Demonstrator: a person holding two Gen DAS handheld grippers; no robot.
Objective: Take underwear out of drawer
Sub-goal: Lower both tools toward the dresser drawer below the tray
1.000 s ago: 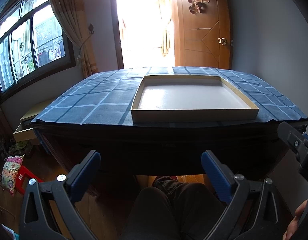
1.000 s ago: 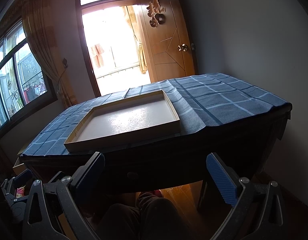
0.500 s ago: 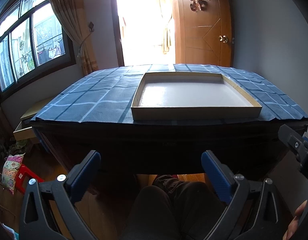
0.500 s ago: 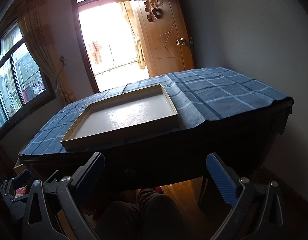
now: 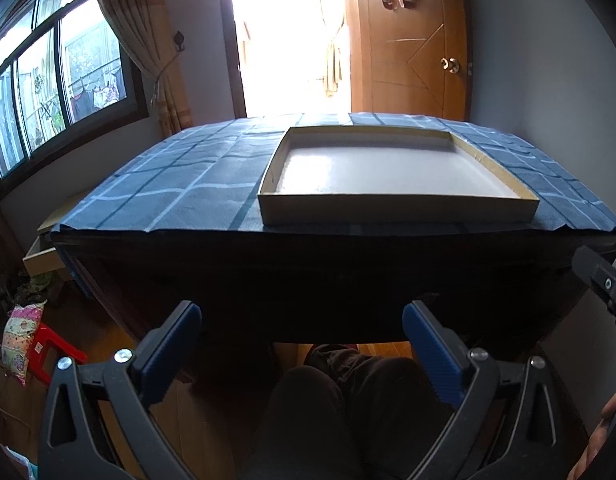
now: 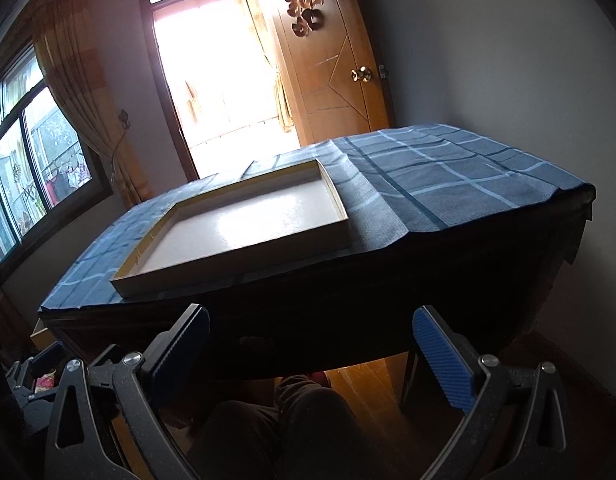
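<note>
A dark wooden table stands in front of me, its front in deep shadow. A drawer knob shows faintly on that front in the right wrist view. No underwear is in view. A shallow empty cardboard tray lies on the blue checked tablecloth. My left gripper is open and empty, held low before the table front. My right gripper is open and empty, also below the table edge, right of the left one.
My knees are under the table between the fingers. A red stool and a floral bag sit on the floor at left. A wooden door and a bright doorway are behind the table, a window at left.
Both grippers have tilted or risen slightly, so the table top and tray sit lower in view. Both stay open and empty.
</note>
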